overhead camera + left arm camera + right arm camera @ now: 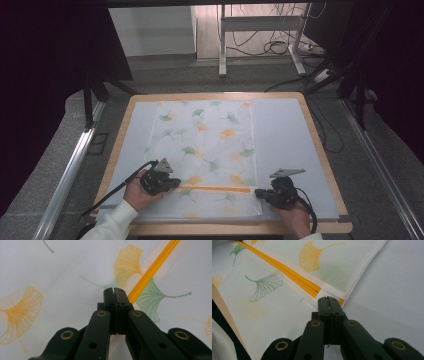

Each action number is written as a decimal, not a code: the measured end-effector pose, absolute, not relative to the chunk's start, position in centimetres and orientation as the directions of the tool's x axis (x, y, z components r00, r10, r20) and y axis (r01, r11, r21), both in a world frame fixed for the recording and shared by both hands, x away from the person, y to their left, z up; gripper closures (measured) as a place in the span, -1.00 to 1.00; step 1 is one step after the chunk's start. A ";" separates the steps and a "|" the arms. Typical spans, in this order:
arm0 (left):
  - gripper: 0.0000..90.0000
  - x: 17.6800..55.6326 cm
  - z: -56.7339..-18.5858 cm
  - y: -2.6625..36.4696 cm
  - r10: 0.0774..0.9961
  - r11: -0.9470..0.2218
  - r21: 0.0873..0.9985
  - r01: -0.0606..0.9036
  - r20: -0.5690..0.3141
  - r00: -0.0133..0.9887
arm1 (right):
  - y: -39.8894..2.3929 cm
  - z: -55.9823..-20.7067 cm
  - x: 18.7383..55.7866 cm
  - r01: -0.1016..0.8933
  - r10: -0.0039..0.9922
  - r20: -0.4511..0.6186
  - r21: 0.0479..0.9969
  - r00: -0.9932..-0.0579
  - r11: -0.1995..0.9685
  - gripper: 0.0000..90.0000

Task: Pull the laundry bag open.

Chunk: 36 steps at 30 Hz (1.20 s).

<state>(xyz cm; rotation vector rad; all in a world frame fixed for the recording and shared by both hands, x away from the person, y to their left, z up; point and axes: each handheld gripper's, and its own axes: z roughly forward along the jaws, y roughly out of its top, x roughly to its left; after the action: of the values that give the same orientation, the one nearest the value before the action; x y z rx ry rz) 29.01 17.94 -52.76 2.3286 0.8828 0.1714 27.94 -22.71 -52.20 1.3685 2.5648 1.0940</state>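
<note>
matt woven cloth [210, 145], wooden table [320, 150]

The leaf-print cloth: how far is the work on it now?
The leaf-print cloth lies flat on the table, its near part apparently folded over at the orange stripe. Both jaws are shut: the left hand-held gripper and right hand-held gripper sit at the stripe's ends. Further folds probably remain.

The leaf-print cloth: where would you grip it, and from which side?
Grip the cloth at its right edge, where the orange stripe ends. There the folded layers show a free edge by the shut right gripper. Probably come in low from the right; elsewhere it lies flat.
</note>
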 end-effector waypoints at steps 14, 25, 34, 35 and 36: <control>1.00 28.7 -52.9 20.0 0.665 -0.550 0.603 0.577 -0.101 0.740 | -22.7 -52.2 27.9 0.711 0.741 0.274 0.600 -0.613 0.366 0.99; 1.00 28.4 -52.9 21.3 0.682 -0.541 0.599 0.590 -0.098 0.725 | -22.7 -52.2 27.9 0.711 0.741 0.276 0.601 -0.612 0.364 0.99; 1.00 28.3 -52.9 22.1 0.696 -0.525 0.602 0.602 -0.104 0.710 | -22.7 -52.2 27.9 0.712 0.741 0.276 0.601 -0.612 0.363 0.99; 1.00 28.3 -52.8 22.1 0.693 -0.531 0.599 0.600 -0.100 0.714 | -22.7 -52.2 27.9 0.712 0.742 0.274 0.600 -0.611 0.364 0.99; 1.00 28.3 -52.8 22.2 0.694 -0.531 0.598 0.600 -0.098 0.713 | -22.7 -52.2 27.9 0.712 0.742 0.275 0.600 -0.611 0.364 0.99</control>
<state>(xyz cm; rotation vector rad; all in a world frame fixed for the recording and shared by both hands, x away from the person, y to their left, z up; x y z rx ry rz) 28.25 22.19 -52.83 2.3012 0.9798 0.2005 27.90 -22.66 -52.21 1.3650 2.5591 1.0906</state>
